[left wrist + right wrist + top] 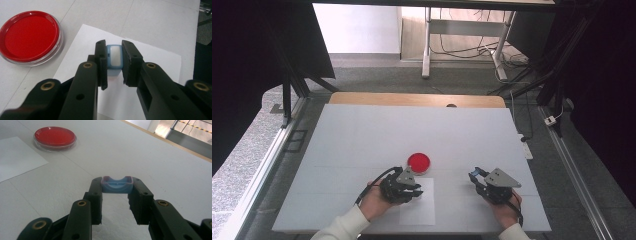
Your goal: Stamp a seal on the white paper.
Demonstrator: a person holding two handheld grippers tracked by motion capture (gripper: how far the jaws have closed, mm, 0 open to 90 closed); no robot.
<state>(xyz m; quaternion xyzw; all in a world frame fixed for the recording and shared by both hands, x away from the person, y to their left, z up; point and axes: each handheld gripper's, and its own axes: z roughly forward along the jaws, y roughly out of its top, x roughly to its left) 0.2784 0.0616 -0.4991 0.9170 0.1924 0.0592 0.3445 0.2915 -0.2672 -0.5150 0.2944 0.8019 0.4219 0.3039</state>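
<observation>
L gripper (114,65) has its jaws closed tight on a small blue stamp (114,58), white face up toward the camera, body pinched between the pads. Below the jaws lies the white paper sheet (155,62); the red ink pad (28,37) sits ahead and to the left of them, well apart. R gripper (117,188) is clamped on the blue cap (116,185), which spans the gap at the jaw tips, open side up, over bare counter (155,157).

Looks like the stamp is uncapped & ready for inking or pressing. To do it well: keep the L grip firm, bring the stamp down square so the face lands flat, press straight w/o sliding, lift straight off. Keep R w/ the cap parked aside, clear of the sheet.
</observation>
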